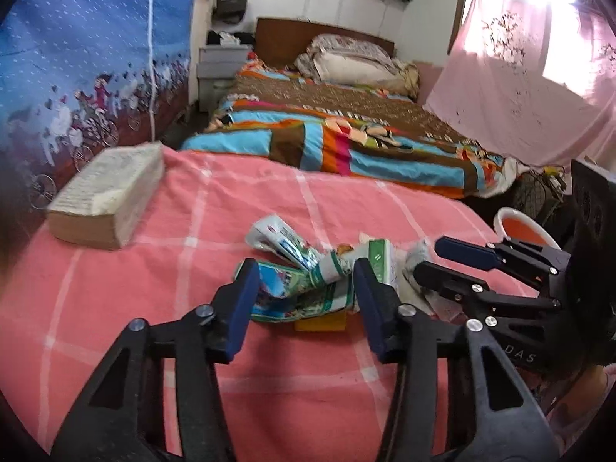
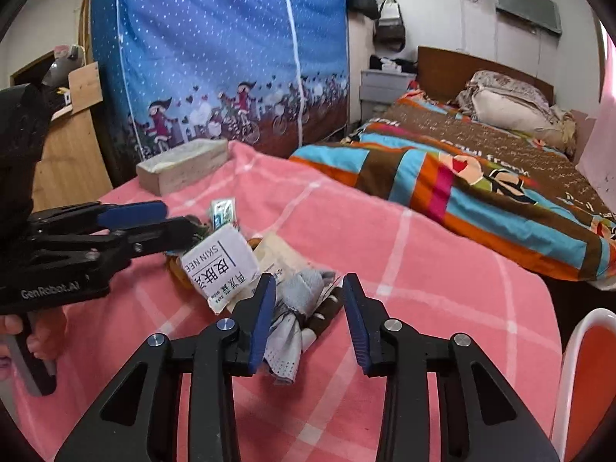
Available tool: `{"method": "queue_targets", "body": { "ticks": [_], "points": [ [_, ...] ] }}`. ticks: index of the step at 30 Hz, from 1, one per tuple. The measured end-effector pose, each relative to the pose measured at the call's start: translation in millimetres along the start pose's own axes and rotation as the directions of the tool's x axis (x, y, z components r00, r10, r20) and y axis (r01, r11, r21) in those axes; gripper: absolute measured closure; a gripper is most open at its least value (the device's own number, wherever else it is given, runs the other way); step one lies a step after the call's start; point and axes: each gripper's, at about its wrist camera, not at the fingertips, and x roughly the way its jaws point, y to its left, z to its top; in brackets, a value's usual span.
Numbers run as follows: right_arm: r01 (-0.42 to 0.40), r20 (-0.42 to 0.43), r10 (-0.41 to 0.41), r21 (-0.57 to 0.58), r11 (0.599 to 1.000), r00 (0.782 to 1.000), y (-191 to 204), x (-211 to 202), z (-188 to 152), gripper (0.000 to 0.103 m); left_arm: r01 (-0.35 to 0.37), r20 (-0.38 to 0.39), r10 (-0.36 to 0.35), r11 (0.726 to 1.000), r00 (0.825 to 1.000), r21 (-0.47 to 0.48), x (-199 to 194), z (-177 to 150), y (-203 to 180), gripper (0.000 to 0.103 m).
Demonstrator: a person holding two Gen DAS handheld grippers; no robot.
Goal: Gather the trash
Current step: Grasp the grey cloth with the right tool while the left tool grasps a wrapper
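The left gripper [image 1: 306, 288] is angled downward over a heap of trash, its jaws partly apart around a crumpled green-and-blue printed wrapper [image 1: 300, 296]; whether the pads press on it cannot be told. The right gripper [image 2: 308, 308] is likewise tilted down, its jaws partly apart around a grey mesh cloth scrap [image 2: 296, 308], with a gap seen at the right pad. Each gripper is seen from the side in the other's view, and fingers [image 2: 38, 340] of a hand are wrapped on the left handle. The trash, including a white printed sachet [image 2: 221, 265], lies on the pink checked cloth [image 2: 423, 288] covering the worktop. A tissue pack [image 1: 109, 196] sits farther back, a red bin with white rim [image 2: 585, 377] beside the worktop's right edge, and a bed [image 1: 346, 131] beyond.
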Motion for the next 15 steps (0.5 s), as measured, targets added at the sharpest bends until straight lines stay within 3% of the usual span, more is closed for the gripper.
{"method": "queue_targets", "body": {
  "ticks": [6, 8, 15],
  "points": [
    [-0.015, -0.035, 0.015, 0.006, 1.0, 0.999, -1.2, 8.5, 2.2, 0.078, 0.013, -0.033, -0.013, 1.0, 0.999, 0.002, 6.4, 0.1, -2.2, 0.056],
    [-0.026, -0.033, 0.026, 0.009, 1.0, 0.999, -1.5, 8.6, 2.7, 0.084, 0.008, -0.042, -0.007, 1.0, 0.999, 0.012, 7.9, 0.5, -4.1, 0.068],
    [-0.038, -0.017, 0.038, 0.005, 0.999, 0.999, 0.7, 5.5, 3.1, 0.086, -0.016, -0.035, 0.016, 1.0, 0.999, 0.02, 4.8, 0.6, -3.2, 0.082]
  ]
}}
